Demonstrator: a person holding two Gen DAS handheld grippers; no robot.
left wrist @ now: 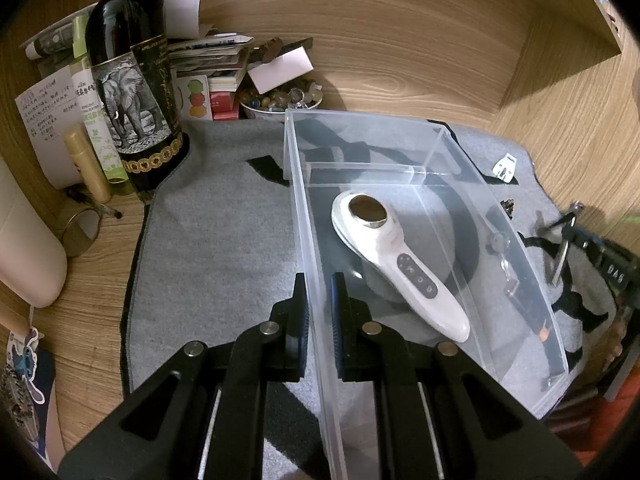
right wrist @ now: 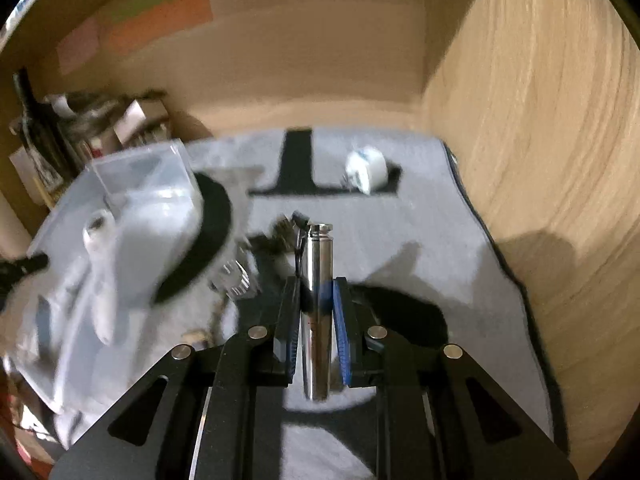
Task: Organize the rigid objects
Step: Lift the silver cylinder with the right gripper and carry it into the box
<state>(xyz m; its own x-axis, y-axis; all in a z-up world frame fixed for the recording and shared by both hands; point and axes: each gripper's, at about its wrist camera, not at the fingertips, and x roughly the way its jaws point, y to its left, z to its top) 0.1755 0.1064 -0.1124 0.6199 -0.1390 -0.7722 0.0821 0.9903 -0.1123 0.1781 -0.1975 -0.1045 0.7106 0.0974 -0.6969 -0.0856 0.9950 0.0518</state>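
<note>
A clear plastic bin point(left wrist: 304, 208) stands on a grey mat point(left wrist: 224, 216). A white handheld device point(left wrist: 400, 268) with buttons lies inside it. My left gripper point(left wrist: 319, 284) is shut on the bin's left wall, one finger on each side. My right gripper point(right wrist: 316, 284) is shut on a silver metal cylinder point(right wrist: 316, 316) and holds it above the mat, to the right of the bin point(right wrist: 132, 184). The right wrist view is blurred. The white device point(right wrist: 100, 256) shows there inside the bin.
A dark wine bottle point(left wrist: 132, 80) with an elephant label, tubes, papers and a bowl of stones point(left wrist: 280, 98) crowd the back left. A small white clip point(left wrist: 505, 166) and white roll point(right wrist: 366, 170) lie on the mat. Wooden walls close the back and right.
</note>
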